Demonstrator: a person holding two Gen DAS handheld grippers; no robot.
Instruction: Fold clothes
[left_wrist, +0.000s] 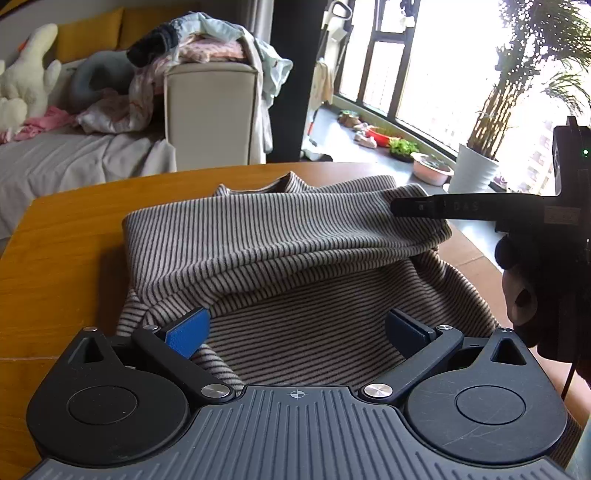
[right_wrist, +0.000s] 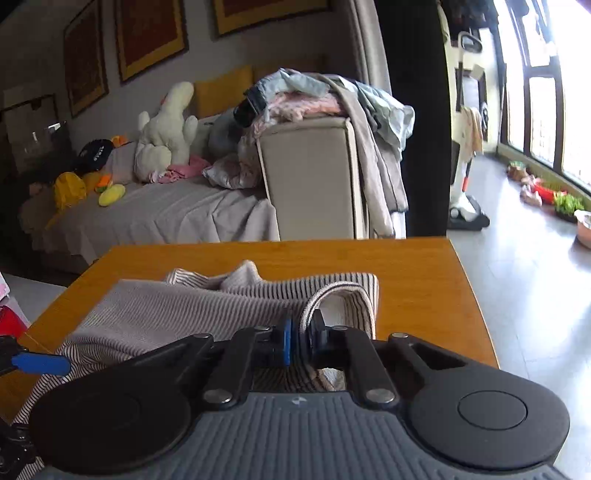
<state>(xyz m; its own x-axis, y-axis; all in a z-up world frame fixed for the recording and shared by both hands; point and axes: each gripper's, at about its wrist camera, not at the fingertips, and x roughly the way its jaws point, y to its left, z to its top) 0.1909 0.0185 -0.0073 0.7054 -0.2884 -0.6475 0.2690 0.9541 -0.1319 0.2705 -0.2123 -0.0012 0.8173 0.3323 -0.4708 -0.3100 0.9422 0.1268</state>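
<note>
1. garment: we see the striped top (left_wrist: 288, 236) spread on the wooden table (left_wrist: 66, 236).
2. right gripper (right_wrist: 299, 341) clenched on its edge at 3 o'clock.
3. left gripper (left_wrist: 295, 330) released, jaws wide over the cloth at 6 o'clock.

A wooden bench (right_wrist: 424, 280) with a rounded corner carries one striped garment (left_wrist: 295, 236), partly folded over itself, lying toward its near side.

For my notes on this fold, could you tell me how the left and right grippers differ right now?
The left gripper is open, holding nothing; the right gripper is shut on the striped top. The left hangs over the near cloth; the right pinches a folded edge. Both have blue pads.
</note>
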